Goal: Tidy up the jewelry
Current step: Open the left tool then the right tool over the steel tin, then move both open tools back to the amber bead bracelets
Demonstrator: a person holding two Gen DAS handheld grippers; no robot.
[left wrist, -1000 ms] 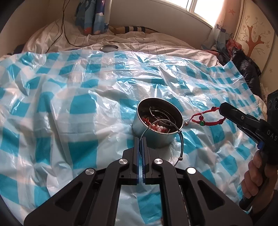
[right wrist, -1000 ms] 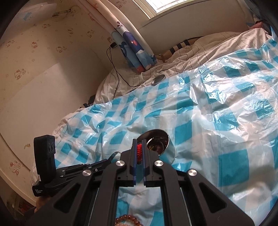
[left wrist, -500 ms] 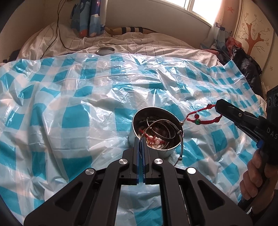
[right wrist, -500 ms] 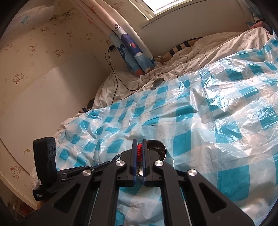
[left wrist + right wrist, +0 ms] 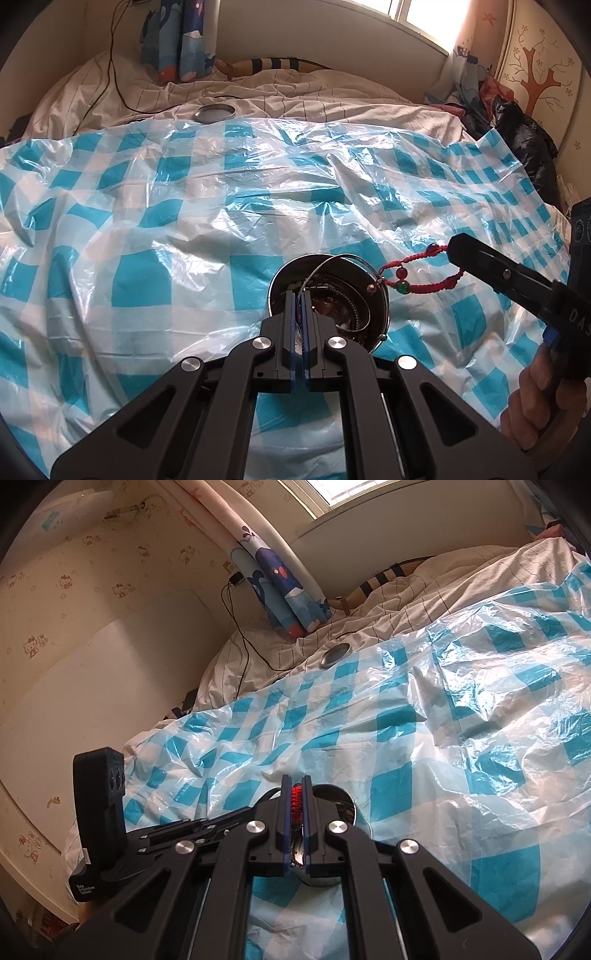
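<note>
Now the left gripper (image 5: 297, 295) has its fingers clenched on a thin silver wire bangle (image 5: 345, 291) above the round steel tin (image 5: 382, 317) on the blue-checked plastic sheet (image 5: 147, 229). Beside it, the right gripper (image 5: 296, 780) pinches a red braided cord bracelet (image 5: 417, 284), hanging just right of the tin.

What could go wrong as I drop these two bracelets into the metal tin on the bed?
1. The red cord bracelet dangles from the right claw beside the tin, not over it; released here, it would likely land on the plastic sheet.
2. Its beads hang close to the wire bangle pinched in the left claw; the two could snag.
3. The tin sits on soft, crinkled bedding, so a nudge might tip it.
</note>
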